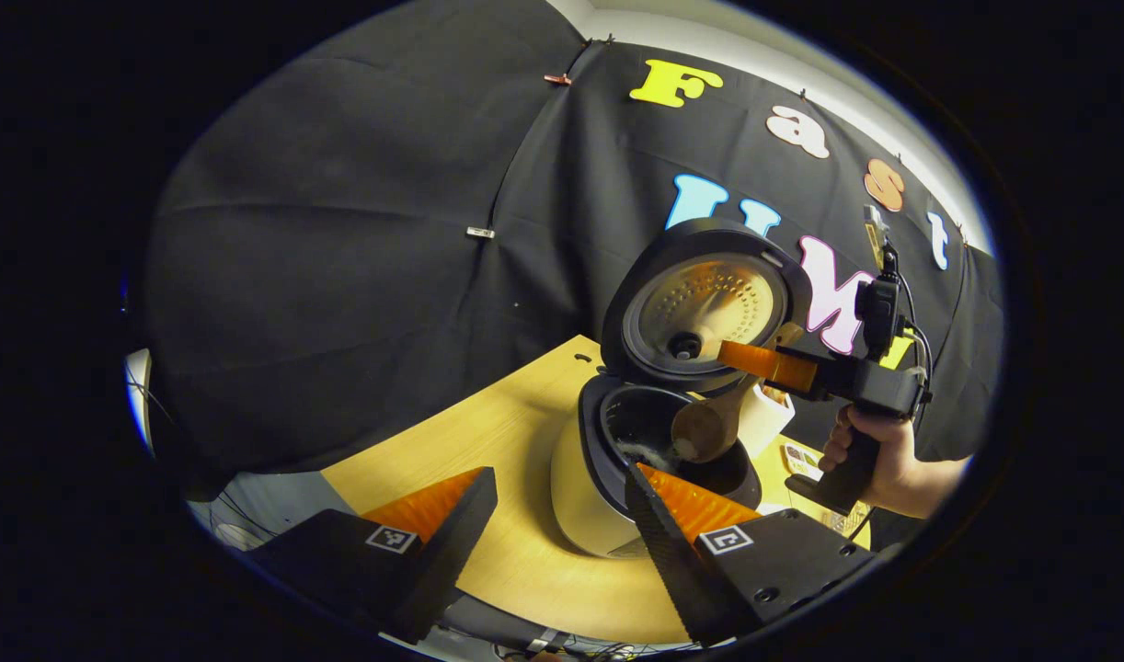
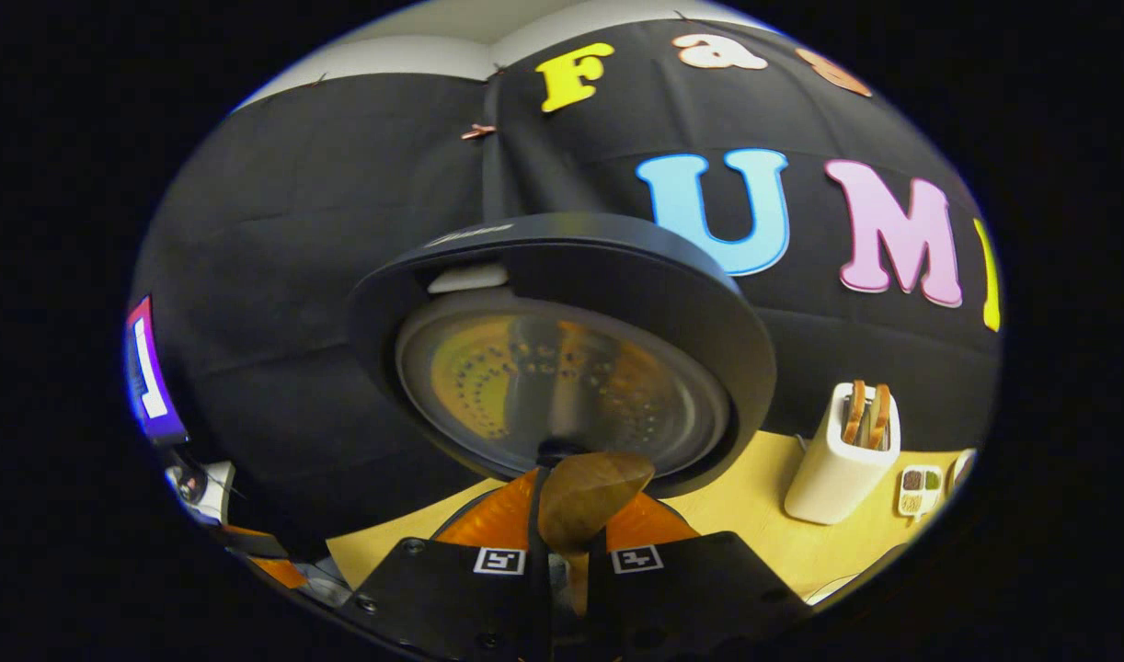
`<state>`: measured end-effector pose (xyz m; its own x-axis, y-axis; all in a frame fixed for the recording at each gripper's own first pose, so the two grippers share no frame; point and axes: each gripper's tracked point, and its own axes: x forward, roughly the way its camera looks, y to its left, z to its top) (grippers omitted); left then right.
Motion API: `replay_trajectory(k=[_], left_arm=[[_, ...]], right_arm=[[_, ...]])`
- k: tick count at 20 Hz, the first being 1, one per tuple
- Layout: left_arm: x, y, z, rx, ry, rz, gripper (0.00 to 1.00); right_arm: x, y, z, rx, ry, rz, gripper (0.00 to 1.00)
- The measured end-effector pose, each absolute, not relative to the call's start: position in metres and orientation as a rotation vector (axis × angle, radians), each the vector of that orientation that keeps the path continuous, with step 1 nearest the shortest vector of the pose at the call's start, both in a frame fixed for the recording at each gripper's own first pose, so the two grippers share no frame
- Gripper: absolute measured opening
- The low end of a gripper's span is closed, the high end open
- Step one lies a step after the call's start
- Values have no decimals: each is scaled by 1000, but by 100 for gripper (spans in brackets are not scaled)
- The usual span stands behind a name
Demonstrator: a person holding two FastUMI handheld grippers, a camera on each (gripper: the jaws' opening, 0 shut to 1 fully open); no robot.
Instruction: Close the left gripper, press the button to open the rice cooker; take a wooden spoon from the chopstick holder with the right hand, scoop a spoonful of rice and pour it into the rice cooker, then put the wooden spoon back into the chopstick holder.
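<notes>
The rice cooker (image 1: pixel 585 487) stands on the wooden table (image 1: pixel 516 441) with its lid (image 1: pixel 700 313) raised, and a few white grains lie in its dark pot (image 1: pixel 649 450). A hand holds my right gripper (image 1: pixel 737 360), which is shut on the wooden spoon (image 1: pixel 705 428). The spoon's bowl hangs tipped over the pot. In the right gripper view the spoon (image 2: pixel 590 496) rises from between the shut fingers of the right gripper (image 2: pixel 567 542), close under the lid (image 2: pixel 562 368). My left gripper (image 1: pixel 562 496) is open in front of the cooker. The white chopstick holder (image 2: pixel 843 460) holds wooden utensils.
A small tray of grains (image 2: pixel 921 489) lies beside the chopstick holder at the table's right. Black cloth walls close in the back and left. Cables hang below the table's front edge (image 1: pixel 544 639).
</notes>
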<state>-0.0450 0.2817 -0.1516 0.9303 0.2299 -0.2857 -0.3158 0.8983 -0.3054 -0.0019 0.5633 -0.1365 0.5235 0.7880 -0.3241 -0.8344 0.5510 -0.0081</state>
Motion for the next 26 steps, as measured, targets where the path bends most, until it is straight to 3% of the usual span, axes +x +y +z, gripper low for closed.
replay_trajectory(k=[1, 5, 9, 10, 24, 25, 26], left_arm=[[-45, 281, -151, -361, 247, 286, 95], [-43, 281, -146, -322, 231, 288, 92], [-41, 279, -142, -286, 229, 278, 96], [-39, 278, -141, -280, 229, 275, 92], [-8, 214, -117, -217, 217, 124, 95], [-5, 207, -117, -213, 218, 110, 95], [-3, 200, -115, -206, 218, 97, 95]], right_arm=[[-7, 564, -139, -217, 279, 999, 19], [-23, 565, -150, -342, 228, 1061, 19], [-33, 569, -152, -390, 203, 1095, 19], [-33, 568, -151, -380, 210, 1092, 19], [24, 480, -65, 105, 354, 806, 19], [30, 468, -60, 133, 356, 778, 14], [37, 453, -55, 159, 359, 747, 19]])
